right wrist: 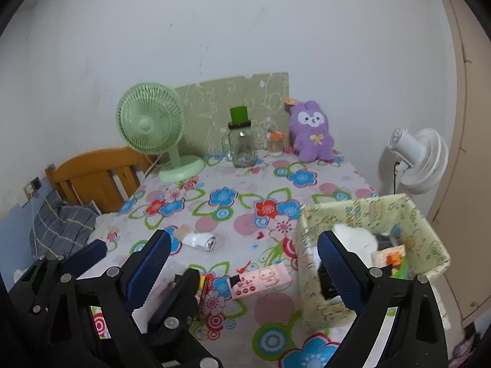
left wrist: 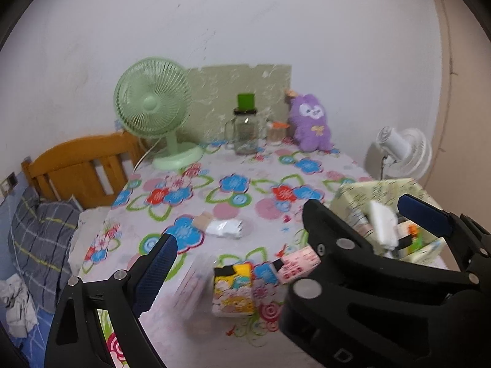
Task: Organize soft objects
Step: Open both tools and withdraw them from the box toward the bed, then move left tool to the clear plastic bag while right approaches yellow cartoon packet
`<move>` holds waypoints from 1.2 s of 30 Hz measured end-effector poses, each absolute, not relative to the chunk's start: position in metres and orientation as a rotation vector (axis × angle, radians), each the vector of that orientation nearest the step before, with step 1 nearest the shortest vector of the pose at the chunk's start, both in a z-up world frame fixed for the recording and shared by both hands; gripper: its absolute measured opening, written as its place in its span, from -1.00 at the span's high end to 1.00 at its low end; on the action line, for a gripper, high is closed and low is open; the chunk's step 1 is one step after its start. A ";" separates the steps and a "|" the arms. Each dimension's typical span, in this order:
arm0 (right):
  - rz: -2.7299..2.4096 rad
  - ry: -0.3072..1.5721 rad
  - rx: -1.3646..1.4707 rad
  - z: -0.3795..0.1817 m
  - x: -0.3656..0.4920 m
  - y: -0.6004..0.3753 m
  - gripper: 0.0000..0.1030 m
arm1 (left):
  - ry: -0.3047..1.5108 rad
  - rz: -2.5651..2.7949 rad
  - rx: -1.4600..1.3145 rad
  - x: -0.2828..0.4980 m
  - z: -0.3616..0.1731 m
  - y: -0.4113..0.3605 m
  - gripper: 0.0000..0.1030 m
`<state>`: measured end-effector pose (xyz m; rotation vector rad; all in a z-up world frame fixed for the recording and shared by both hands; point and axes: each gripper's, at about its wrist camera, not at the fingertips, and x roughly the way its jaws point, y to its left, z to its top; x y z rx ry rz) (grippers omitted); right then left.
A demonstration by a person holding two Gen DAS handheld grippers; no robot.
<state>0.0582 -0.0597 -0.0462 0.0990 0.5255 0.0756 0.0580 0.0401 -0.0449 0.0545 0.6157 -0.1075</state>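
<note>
Part done by my reading: fabric basket (right wrist: 429,233) already holds several soft items; pink tissue pack (right wrist: 260,279), yellow cartoon pack (left wrist: 233,291) and white bundle (right wrist: 201,240) lie outside it on the tablecloth, both left gripper (left wrist: 236,251) and right gripper (right wrist: 245,245) spread apart, empty.

Soft packs lie scattered on a flowered tablecloth (right wrist: 245,184) beside a fabric basket (right wrist: 362,211).

A white pack (right wrist: 201,240) lies flat mid-table, apart from the rest. Nearer the front, a pink pack (right wrist: 260,279) printed with a pig lies tilted, just beside a yellow cartoon pack (left wrist: 233,291). The pale green basket stands upright at the right edge, holding a white bundle (right wrist: 353,239) and other small items.
</note>
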 end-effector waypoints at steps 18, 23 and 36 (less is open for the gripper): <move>0.136 0.662 0.100 -0.104 0.099 -0.029 -0.74 | 0.739 -0.020 0.003 0.091 -0.103 0.076 -0.84; 0.136 0.695 0.092 -0.117 0.111 -0.023 -0.72 | 0.771 0.004 -0.017 0.101 -0.117 0.087 -0.80; 0.058 0.803 0.121 -0.150 0.130 -0.031 -0.56 | 0.851 -0.052 -0.021 0.108 -0.140 0.078 -0.66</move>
